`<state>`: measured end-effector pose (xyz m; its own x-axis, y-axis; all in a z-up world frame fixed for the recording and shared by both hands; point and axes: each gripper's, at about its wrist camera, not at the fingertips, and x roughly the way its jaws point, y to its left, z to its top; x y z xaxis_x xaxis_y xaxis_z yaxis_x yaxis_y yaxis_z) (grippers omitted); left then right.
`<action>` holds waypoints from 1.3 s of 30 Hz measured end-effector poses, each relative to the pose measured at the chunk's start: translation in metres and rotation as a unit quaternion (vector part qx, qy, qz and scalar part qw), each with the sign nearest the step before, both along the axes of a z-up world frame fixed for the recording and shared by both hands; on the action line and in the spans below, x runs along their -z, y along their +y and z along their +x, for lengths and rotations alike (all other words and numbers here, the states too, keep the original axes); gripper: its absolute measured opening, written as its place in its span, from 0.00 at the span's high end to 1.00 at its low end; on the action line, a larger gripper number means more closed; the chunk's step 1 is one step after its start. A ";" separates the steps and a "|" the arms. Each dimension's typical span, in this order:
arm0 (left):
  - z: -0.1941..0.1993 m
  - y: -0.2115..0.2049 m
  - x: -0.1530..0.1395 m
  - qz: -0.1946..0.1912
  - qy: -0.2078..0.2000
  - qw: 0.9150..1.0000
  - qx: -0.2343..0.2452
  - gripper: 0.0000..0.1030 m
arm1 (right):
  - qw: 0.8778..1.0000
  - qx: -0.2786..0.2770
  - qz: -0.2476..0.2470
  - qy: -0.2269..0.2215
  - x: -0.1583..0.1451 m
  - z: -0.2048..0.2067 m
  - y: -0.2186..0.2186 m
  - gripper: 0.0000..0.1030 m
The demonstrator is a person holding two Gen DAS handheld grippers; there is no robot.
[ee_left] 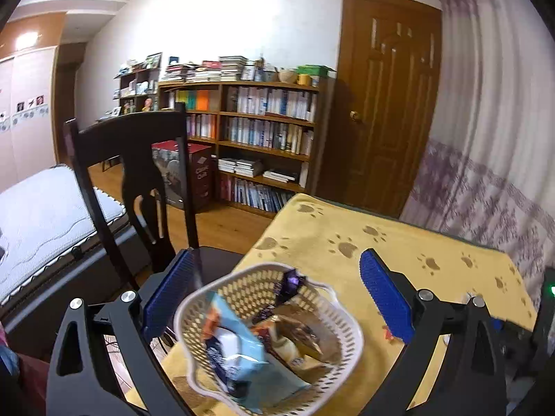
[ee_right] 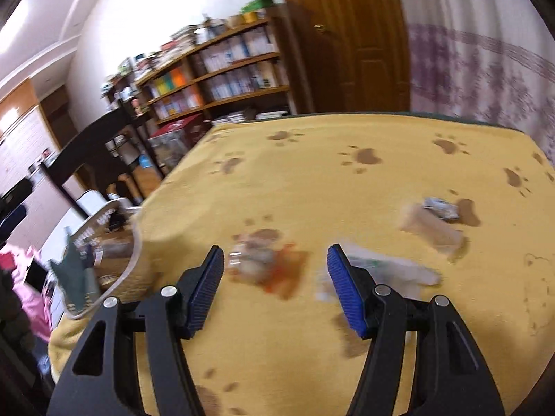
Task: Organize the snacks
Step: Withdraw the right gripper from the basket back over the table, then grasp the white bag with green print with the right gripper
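Note:
A white lattice basket (ee_left: 350,329) stands on the yellow paw-print cloth at the table's near left corner, holding a light blue snack bag (ee_left: 239,346), a purple wrapper (ee_left: 293,282) and brown packets (ee_left: 298,336). My left gripper (ee_left: 274,280) hovers above it, open, fingers either side of the basket. The basket (ee_right: 114,215) also shows at far left in the right wrist view. My right gripper (ee_right: 274,263) is open over the cloth, just short of a blurred orange-and-clear packet (ee_right: 267,267). A clear packet with green print (ee_right: 392,267), a tan packet (ee_right: 433,230) and a small grey wrapper (ee_right: 440,206) lie to its right.
A dark wooden chair (ee_left: 138,159) stands against the table's left edge. Beyond it are a bed (ee_left: 41,215), a bookcase (ee_left: 263,131) and a red box (ee_left: 187,173). A wooden door (ee_left: 388,104) and a curtain (ee_left: 485,138) lie behind the table. The far half of the cloth (ee_right: 312,159) is bare.

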<state>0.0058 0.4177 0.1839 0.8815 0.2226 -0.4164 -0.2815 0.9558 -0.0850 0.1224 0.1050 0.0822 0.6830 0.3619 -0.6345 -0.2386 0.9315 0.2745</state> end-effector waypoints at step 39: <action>0.011 -0.075 0.019 0.070 0.036 0.993 0.089 0.05 | 0.996 -0.048 -0.043 0.060 0.054 -0.027 -0.040 0.33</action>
<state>0.0170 0.3423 0.1644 0.8816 0.1254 -0.4551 -0.1072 0.9921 0.0659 0.0953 0.0655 0.0278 0.5645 0.3634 -0.7412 -0.2986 0.9270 0.2271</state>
